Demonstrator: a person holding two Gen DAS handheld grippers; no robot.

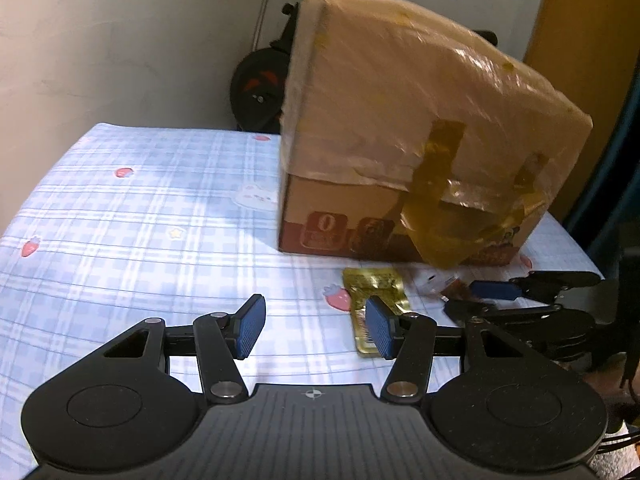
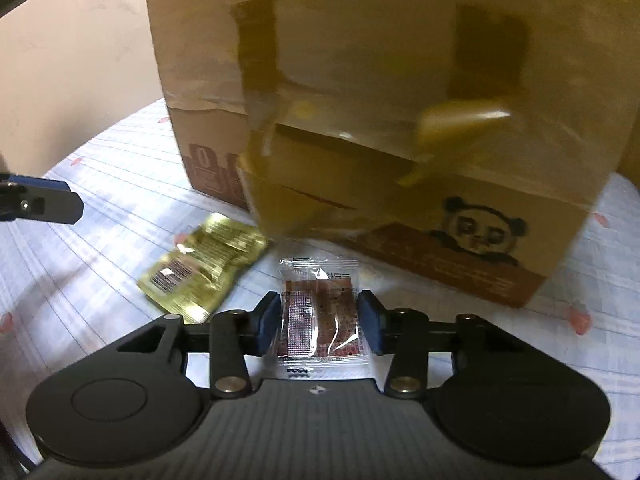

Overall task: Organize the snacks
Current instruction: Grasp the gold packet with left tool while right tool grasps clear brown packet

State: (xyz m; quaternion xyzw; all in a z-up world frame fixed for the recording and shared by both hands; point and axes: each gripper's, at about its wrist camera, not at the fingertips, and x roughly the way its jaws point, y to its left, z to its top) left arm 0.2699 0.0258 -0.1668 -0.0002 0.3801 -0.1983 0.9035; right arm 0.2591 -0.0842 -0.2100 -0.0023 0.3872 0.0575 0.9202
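Right tongs straddling clear-wrapped brown snack packet, pads touching its sides, long axis running near-to-far; left tongs gaping wide, gold pouch just right.

Box on table, far right; pouch before it, left of packet between right gripper pads.

Home: strawberry-print tablecloth (bike behind)
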